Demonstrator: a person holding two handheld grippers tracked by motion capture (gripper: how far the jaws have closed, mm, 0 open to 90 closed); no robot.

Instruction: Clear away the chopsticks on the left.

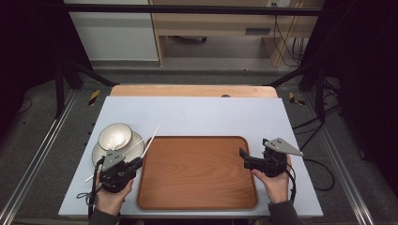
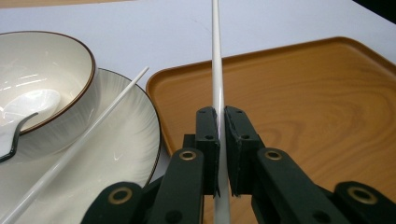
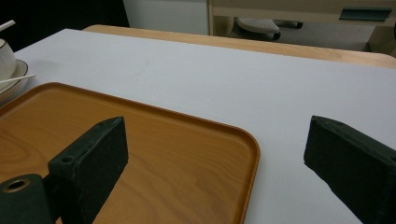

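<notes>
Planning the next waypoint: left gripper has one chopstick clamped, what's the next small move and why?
Probably carry the white chopstick rightward over the wooden tray and lower it there. The left gripper is shut on it at the tray's left edge, while the second chopstick lies across the plate, likely next.

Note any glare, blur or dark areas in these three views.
High view: dim and soft, sides nearly black. Left gripper view: window glare inside the bowl, chopstick sharp between the left gripper pads. Right gripper view: right gripper pads close and soft; tray evenly lit.
</notes>
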